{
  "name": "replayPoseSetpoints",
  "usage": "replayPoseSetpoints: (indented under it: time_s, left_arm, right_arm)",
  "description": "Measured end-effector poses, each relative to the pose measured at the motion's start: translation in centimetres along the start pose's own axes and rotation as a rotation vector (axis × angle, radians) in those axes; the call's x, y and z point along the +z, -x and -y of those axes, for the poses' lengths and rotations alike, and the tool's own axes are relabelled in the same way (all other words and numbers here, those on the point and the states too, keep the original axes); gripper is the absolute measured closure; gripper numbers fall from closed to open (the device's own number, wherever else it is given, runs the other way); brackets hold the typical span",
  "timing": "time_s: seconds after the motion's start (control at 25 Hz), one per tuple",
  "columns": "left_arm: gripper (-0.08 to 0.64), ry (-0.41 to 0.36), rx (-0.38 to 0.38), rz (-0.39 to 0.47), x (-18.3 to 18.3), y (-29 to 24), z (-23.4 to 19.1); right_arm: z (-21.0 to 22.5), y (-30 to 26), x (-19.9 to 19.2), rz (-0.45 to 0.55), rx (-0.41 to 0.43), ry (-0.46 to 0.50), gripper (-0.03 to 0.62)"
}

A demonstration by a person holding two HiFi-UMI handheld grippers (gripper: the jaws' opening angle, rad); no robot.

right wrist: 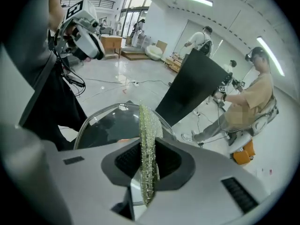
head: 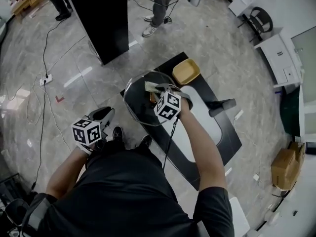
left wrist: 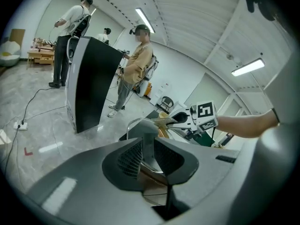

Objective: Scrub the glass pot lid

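Beyond my grippers, a yellow dish sits on the low black table, with a black panel and a standing person farther off. My left gripper, drawn close to the body, clamps the glass pot lid raised over the table's near end. My right gripper, arm outstretched, pinches a scrub cloth at the glass.

Low table on floor ahead of person. Bowl at its far end, board along its middle, dark object at board's right edge. Glass pot lid in air over table's near-left corner (rim pinched between jaws of left gripper, which sits left of it). Right gripper over lid's far side, scrub pad clamped between its jaws, against lid's far rim. Tall panel behind-left. Cardboard box far right.
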State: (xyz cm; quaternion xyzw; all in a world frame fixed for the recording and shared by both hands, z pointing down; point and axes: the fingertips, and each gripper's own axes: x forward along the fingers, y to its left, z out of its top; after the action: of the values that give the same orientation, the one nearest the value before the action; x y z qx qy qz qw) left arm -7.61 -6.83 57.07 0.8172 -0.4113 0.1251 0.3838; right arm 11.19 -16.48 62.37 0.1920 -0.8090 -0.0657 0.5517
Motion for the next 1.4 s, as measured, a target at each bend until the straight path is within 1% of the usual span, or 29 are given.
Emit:
replayPoseSetpoints:
  time_s: [0.08,0.16,0.28,0.48,0.88,1.16,1.4]
  left_arm:
    - [0.486,0.022,0.017,0.005,-0.3,0.8,-0.7]
    - [0.486,0.036,0.030,0.003,-0.7,1.2,-1.2]
    - [0.486,0.046,0.034,-0.012,-1.5,1.3,-1.5]
    - [0.486,0.024,0.005,-0.028,-1.4,0.3,-0.4]
    - [0.486,-0.030,-0.060,-0.072,-1.6,-1.9,2.0]
    - [0.486,-0.039,-0.080,-0.089,-2.0,-2.5,2.8]
    - [0.486,-0.025,-0.079,-0.091,-2.3,-2.4,2.5]
  right_arm:
    - [-1.3,-1.0,0.4,-0.025,0.034,0.047,0.528]
    - [-2.3,-1.4,0.3,-0.046,0.038,0.087,0.528]
    - [-3.0,-1.4,0.1,-0.057,0.033,0.102,0.527]
    - [-4.9,-0.9,0.3,-0.049,0.051,0.097,0.526]
    - [-7.5,0.1,-0.2,-0.035,0.040,0.057,0.527]
    - [-8.2,0.4,-0.5,-0.031,0.034,0.043,0.527]
    - [-8.8,0.5,-0.5,-0.026,0.037,0.035,0.528]
